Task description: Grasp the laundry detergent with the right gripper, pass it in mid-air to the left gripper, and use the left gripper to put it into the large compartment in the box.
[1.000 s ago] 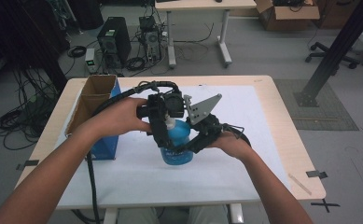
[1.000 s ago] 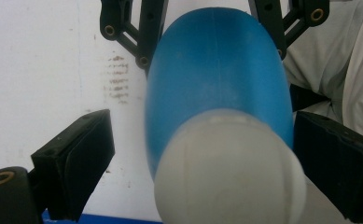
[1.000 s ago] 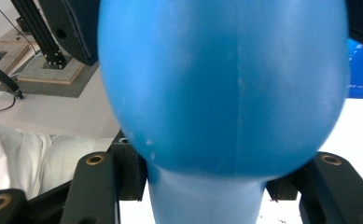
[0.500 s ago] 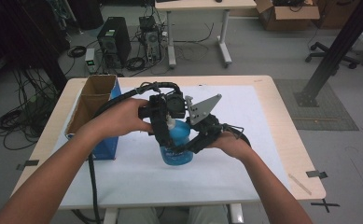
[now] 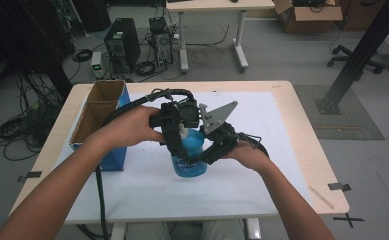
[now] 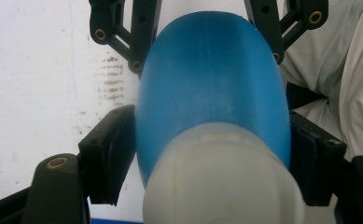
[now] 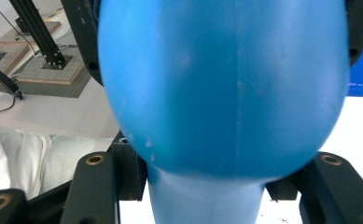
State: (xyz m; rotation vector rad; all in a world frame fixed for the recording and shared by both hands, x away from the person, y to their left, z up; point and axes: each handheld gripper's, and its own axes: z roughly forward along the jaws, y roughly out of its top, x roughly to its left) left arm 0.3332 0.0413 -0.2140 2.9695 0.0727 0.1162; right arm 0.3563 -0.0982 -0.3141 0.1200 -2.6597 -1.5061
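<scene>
High view: a blue bottle (image 5: 188,157) stands upright near the middle of the bench (image 5: 262,125), on the white sheet, with a hand-held gripper on each side of it. The right gripper (image 5: 208,154) comes in low from the person's right and its fingers are clamped on the bottle's body. I take this as the steadying hold, keeping the bottle from turning or tipping. The left gripper (image 5: 178,145) reaches down from above toward the pale cap (image 6: 221,184). Its fingers have just been closing. In the left gripper view they sit against the bottle's shoulder just below the cap, gripping it there, probably to work the top while the body is pinned. An open cardboard box (image 5: 98,112) with a blue side stands at the bench's left, well clear of the work.
</scene>
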